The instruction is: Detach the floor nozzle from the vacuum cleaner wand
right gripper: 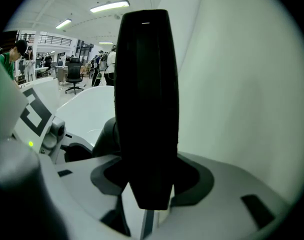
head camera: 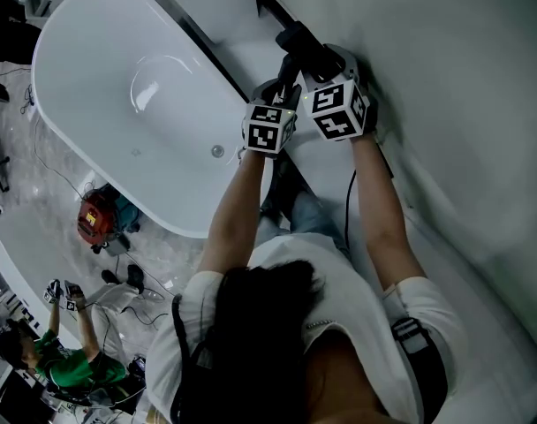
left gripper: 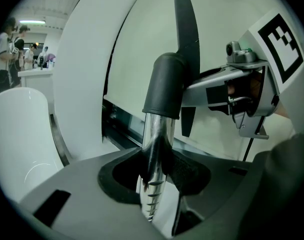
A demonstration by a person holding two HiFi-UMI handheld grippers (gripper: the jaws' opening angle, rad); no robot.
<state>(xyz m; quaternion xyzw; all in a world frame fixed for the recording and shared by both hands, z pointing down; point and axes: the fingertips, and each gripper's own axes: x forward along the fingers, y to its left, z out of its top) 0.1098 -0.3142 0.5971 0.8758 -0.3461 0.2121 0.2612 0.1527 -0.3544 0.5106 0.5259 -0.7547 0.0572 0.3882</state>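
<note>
Left gripper view shows tubular chrome wand (left gripper: pixel 156 144), black nozzle (left gripper: pixel 186 39).

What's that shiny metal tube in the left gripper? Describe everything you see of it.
The wand is a mirror-bright metal tube, capped by a dark matte collar that looks like plastic. It stands nearly upright in the left gripper view, clamped between the dark pads of the left gripper. The black floor nozzle, in the right gripper, rises beyond the collar.
</note>
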